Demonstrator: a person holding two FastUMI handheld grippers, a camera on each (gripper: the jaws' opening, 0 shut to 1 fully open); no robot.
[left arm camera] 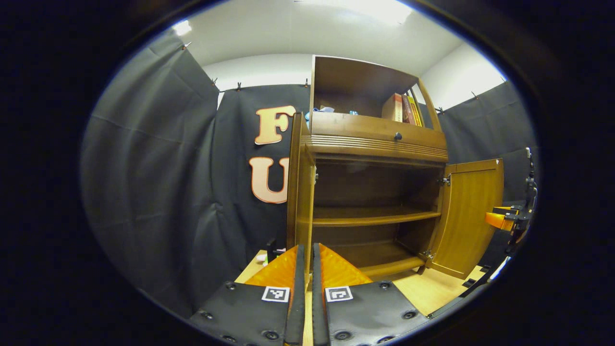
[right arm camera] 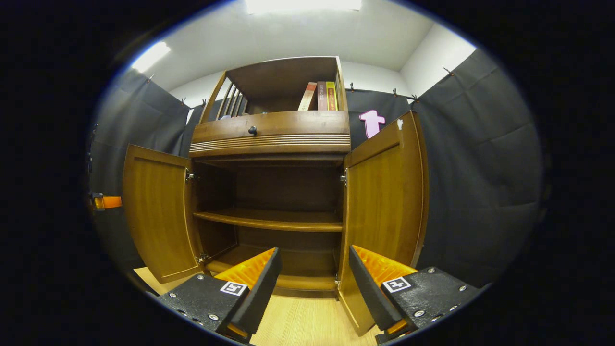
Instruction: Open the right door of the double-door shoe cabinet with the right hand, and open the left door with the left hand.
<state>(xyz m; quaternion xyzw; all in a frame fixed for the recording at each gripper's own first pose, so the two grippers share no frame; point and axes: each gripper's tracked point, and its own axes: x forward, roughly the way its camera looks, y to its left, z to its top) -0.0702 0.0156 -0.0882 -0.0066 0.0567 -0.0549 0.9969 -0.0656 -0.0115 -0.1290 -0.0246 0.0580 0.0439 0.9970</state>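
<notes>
Swinging wide, both doors of the shoe cabinet (right arm camera: 271, 192) stand open. The left gripper (left arm camera: 308, 269) pinches the left door (left arm camera: 303, 202) edge; the right gripper (right arm camera: 312, 278) is spread beside the right door (right arm camera: 384, 192). Release gently, then withdraw straight.

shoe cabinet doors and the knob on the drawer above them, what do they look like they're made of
Both doors, the left door and the right door, look like wood or wood veneer with a glossy brown varnish: faint grain lines show and the panels catch the light. The drawer knob is small, round and dark; it could be metal or painted wood, too small to tell.
</notes>
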